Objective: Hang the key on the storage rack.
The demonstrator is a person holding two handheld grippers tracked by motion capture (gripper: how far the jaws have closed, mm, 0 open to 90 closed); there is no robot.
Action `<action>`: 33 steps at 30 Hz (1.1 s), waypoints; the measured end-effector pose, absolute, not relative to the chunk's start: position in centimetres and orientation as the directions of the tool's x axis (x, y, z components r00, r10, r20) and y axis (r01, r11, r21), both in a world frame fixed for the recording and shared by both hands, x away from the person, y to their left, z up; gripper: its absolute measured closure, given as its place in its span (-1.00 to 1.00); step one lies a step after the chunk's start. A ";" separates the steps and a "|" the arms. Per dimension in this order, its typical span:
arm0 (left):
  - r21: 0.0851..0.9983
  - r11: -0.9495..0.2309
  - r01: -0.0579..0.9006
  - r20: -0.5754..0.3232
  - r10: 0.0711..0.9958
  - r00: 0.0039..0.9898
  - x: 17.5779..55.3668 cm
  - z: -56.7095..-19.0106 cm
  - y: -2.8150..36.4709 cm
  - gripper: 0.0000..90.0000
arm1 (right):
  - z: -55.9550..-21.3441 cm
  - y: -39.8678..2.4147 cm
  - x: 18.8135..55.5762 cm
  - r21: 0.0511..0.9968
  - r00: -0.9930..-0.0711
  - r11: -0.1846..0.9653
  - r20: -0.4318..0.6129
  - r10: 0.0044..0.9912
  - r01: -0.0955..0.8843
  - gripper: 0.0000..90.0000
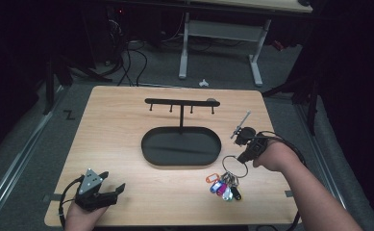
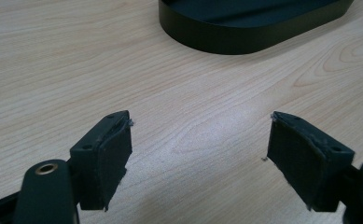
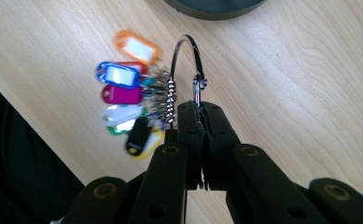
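We see a big wooden bench (image 1: 127,125) in the middle of the frame. On it stands a black rack (image 1: 181,103) with small hooks, over a dark oval tray (image 1: 151,156). At the lower right, our right hand-held gripper (image 1: 244,156) is pinched tight on a big metal ring (image 3: 184,51), so the colored key tags (image 3: 123,100) dangle. The ring may be lifted a bit; it looks blurry. At the lower left, our left hand-held gripper (image 2: 200,140) waits with jaws wide apart, holding nothing.
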State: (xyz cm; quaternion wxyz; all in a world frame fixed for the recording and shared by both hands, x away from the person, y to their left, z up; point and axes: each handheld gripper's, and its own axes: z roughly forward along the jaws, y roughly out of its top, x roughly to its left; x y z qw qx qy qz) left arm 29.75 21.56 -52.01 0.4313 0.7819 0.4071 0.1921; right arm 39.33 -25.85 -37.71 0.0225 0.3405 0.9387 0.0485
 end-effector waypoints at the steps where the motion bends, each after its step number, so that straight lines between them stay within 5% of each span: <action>1: 0.832 -0.295 0.470 -0.051 0.803 0.594 29.7 -52.0 21.5 -0.51 | -37.5 -25.8 39.3 0.106 -0.767 0.764 -0.012 0.641 0.637 0.95; 33: 0.831 -0.299 0.470 -0.052 0.799 0.599 29.8 -52.0 21.6 -0.51 | -28.9 -24.6 40.1 0.149 -0.755 0.759 -0.094 0.649 0.633 0.95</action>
